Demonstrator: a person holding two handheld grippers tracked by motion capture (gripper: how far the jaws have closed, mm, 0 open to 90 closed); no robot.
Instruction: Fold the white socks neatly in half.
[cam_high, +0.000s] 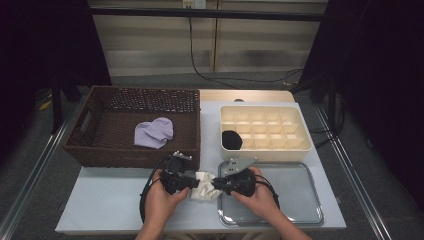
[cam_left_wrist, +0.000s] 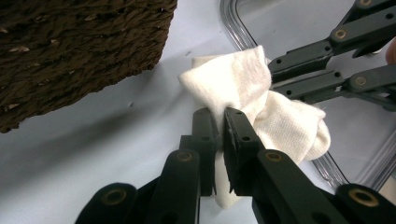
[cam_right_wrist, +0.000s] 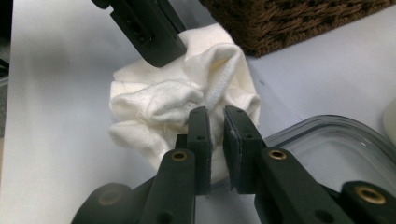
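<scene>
Left claw (cam_high: 191, 181) is pinched on a fold of the white sock (cam_high: 204, 186), jaws nearly together with cloth between them, as the left gripper view (cam_left_wrist: 218, 122) confirms. Right claw (cam_high: 218, 183) grips the opposite side of the same sock; in the right gripper view (cam_right_wrist: 214, 122) its jaws stand close with a strip of white fabric caught in the narrow gap. Sock (cam_left_wrist: 243, 88) is bunched up, crumpled (cam_right_wrist: 177, 100), held between the two claws at the near edge of the table (cam_high: 110, 200). It sits just in front of the brown wicker basket (cam_high: 90, 145) and beside the left rim of the metal tray (cam_high: 300, 220).

Other items:
- lilac sock (cam_high: 154, 132) lying inside the basket.
- cream divided organiser (cam_high: 305, 145) behind the tray, with a black rolled sock (cam_high: 231, 139) in its front-left compartment.

Both hands, left (cam_high: 162, 200) and right (cam_high: 257, 197), hold the grippers from the near side of the table.
</scene>
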